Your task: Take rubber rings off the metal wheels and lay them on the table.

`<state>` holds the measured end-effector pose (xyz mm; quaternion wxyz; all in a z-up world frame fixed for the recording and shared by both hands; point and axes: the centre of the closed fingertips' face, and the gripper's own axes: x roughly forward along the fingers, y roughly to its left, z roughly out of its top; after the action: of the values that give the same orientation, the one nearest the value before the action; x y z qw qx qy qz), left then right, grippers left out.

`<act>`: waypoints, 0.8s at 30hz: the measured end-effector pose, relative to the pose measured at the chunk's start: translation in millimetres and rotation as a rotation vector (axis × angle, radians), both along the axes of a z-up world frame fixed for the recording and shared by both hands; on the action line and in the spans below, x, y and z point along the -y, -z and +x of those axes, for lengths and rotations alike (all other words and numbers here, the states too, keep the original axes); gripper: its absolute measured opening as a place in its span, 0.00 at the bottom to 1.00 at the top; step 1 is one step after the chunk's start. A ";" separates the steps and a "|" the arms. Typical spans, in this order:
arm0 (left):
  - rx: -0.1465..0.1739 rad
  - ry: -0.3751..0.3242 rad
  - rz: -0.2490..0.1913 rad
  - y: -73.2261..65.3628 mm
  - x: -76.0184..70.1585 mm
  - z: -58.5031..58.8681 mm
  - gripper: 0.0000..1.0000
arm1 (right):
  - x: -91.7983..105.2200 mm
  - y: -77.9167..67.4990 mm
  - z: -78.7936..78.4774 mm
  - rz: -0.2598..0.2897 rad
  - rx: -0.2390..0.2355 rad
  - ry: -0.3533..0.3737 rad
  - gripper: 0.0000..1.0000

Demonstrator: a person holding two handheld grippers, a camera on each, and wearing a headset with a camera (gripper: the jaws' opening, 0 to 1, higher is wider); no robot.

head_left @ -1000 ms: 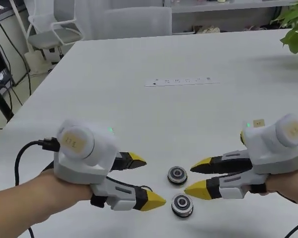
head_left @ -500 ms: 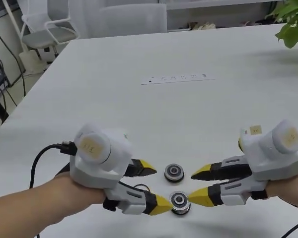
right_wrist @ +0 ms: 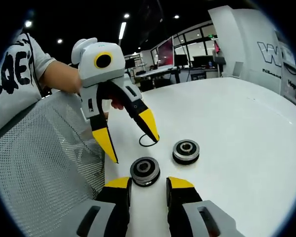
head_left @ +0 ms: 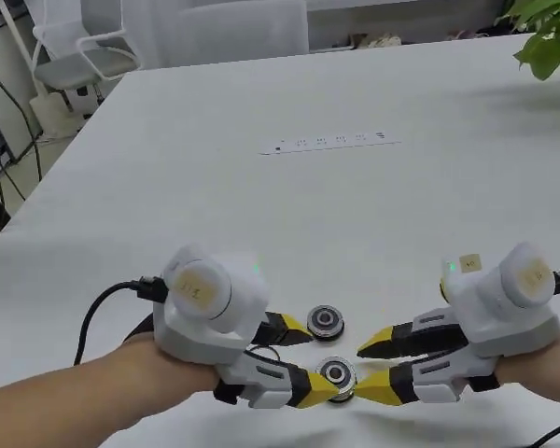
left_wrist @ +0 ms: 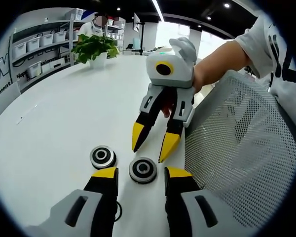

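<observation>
Two metal wheels with black rubber rims lie on the white table [head_left: 261, 205]: a far wheel [head_left: 326, 320] [left_wrist: 103, 157] [right_wrist: 186, 151] and a near wheel [head_left: 337, 375] [left_wrist: 143, 169] [right_wrist: 145, 170]. My left gripper [head_left: 310, 360] [left_wrist: 140, 173] is open, its yellow tips flanking the near wheel from the left. Facing it from the other side, my right gripper [head_left: 362, 370] [right_wrist: 149, 182] is open too, tips just short of the same wheel. A thin loose black rubber ring [right_wrist: 148, 140] [head_left: 261, 354] lies on the table under the left gripper.
A white power strip [head_left: 322, 143] is set into the table farther back. A green plant [head_left: 541, 42] stands at the far right and a white chair [head_left: 84, 47] beyond the far left corner. A mesh chair [left_wrist: 237, 148] is close to the table's near edge.
Both grippers have closed in on the near wheel from opposite sides; the left moved right, the right moved left and lower. The wheels have stayed in place.
</observation>
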<state>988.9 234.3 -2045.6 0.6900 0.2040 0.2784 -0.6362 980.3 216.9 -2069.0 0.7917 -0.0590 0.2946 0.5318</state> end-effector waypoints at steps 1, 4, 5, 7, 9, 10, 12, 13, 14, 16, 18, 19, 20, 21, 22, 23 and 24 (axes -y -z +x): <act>-0.001 0.003 0.000 0.5 0.6 -0.8 0.31 | -0.4 0.4 -0.2 -0.001 0.002 -0.003 0.25; -0.003 0.006 -0.001 2.9 2.5 -2.2 0.28 | -1.6 2.0 -0.2 -0.004 0.006 -0.010 0.23; -0.005 0.005 -0.001 3.6 2.8 -2.3 0.27 | -1.7 2.8 0.0 -0.008 0.009 -0.012 0.22; -0.010 0.005 -0.001 4.7 3.6 -3.2 0.25 | -2.0 4.2 -0.3 -0.014 0.013 -0.018 0.21; -0.011 0.009 0.001 6.3 4.2 -4.3 0.23 | -2.0 6.7 -0.7 -0.023 0.017 -0.025 0.20; -0.010 0.011 0.003 7.5 4.5 -4.9 0.22 | -2.4 7.5 -1.4 -0.027 0.019 -0.029 0.19; -0.008 0.015 0.006 9.3 4.9 -5.6 0.21 | -2.9 9.6 -2.5 -0.037 0.024 -0.036 0.18; -0.008 0.016 0.007 10.2 5.1 -5.7 0.20 | -2.9 10.1 -2.7 -0.040 0.025 -0.038 0.18; -0.009 0.016 0.007 10.6 5.3 -5.9 0.18 | -3.1 10.4 -3.0 -0.041 0.026 -0.039 0.17; -0.007 0.018 0.007 11.6 6.0 -6.4 0.17 | -2.9 11.2 -2.1 -0.042 0.029 -0.039 0.16; -0.005 0.027 0.014 14.1 6.3 -7.6 0.15 | -3.0 11.1 -1.1 -0.043 0.031 -0.035 0.15; -0.002 0.032 0.019 15.6 6.1 -8.2 0.14 | -3.1 11.2 -1.2 -0.043 0.031 -0.035 0.15; 0.003 0.035 0.022 16.8 5.7 -8.7 0.14 | -3.1 11.1 -1.2 -0.044 0.034 -0.036 0.15; 0.009 0.031 0.017 15.6 6.5 -7.2 0.13 | -2.9 11.1 -1.1 -0.046 0.037 -0.036 0.15; 0.011 0.028 0.017 15.5 6.8 -6.3 0.12 | -2.8 11.2 -1.2 -0.048 0.037 -0.036 0.15; 0.016 0.028 0.017 15.9 7.0 -5.5 0.12 | -2.8 11.2 -1.1 -0.049 0.040 -0.037 0.14; 0.033 0.031 0.018 16.0 7.7 -4.9 0.11 | -2.6 11.7 -1.7 -0.054 0.042 -0.041 0.13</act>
<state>984.0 226.6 -2061.6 0.6826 0.2250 0.2698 -0.6409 978.7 219.5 -2080.7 0.7849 -0.0973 0.2910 0.5383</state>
